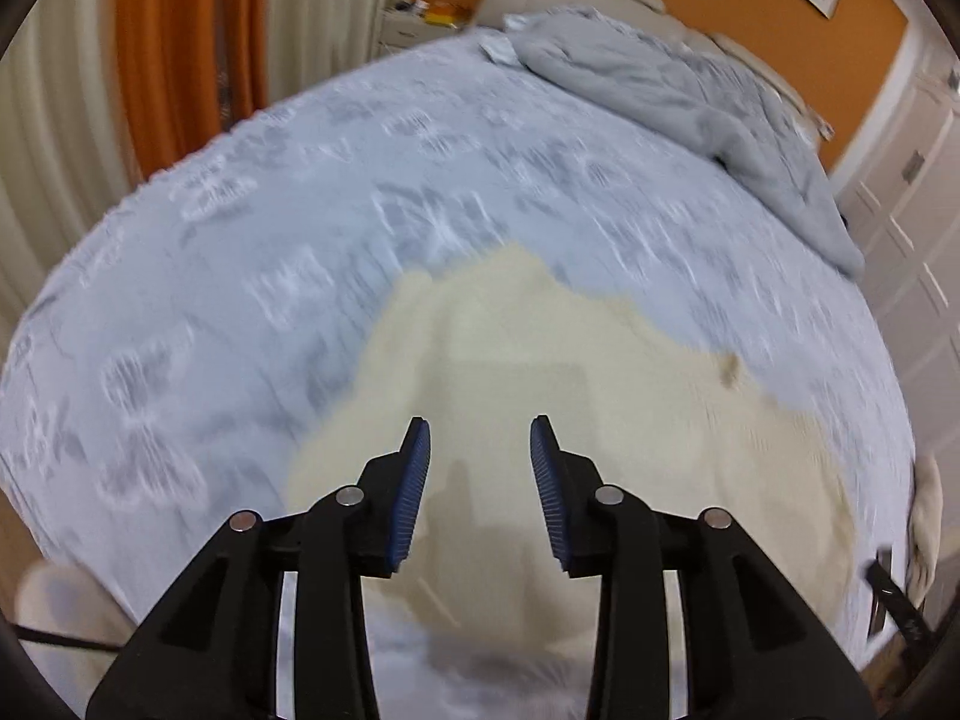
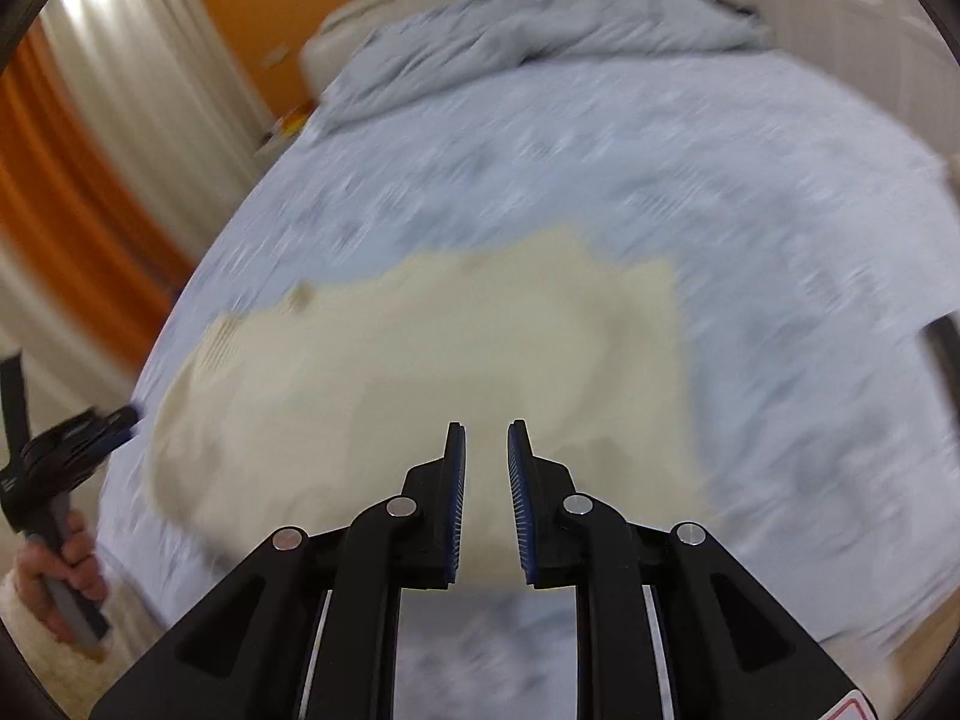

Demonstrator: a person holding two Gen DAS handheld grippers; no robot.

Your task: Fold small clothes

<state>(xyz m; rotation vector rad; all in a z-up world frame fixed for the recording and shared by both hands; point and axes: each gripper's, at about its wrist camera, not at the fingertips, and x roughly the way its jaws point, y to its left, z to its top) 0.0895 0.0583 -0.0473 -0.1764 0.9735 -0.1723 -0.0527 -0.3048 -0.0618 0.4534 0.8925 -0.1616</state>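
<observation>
Both grippers are held empty above the cream garment (image 1: 540,420) — left gripper (image 1: 480,480) fingers wide apart, right gripper (image 2: 486,492) fingers narrowly parted — on the bed (image 1: 240,240).

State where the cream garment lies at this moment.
The cream garment lies spread on the patterned bedspread near the bed's front edge, ahead of both open grippers, with the grey duvet bunched at the far end by the headboard.
</observation>
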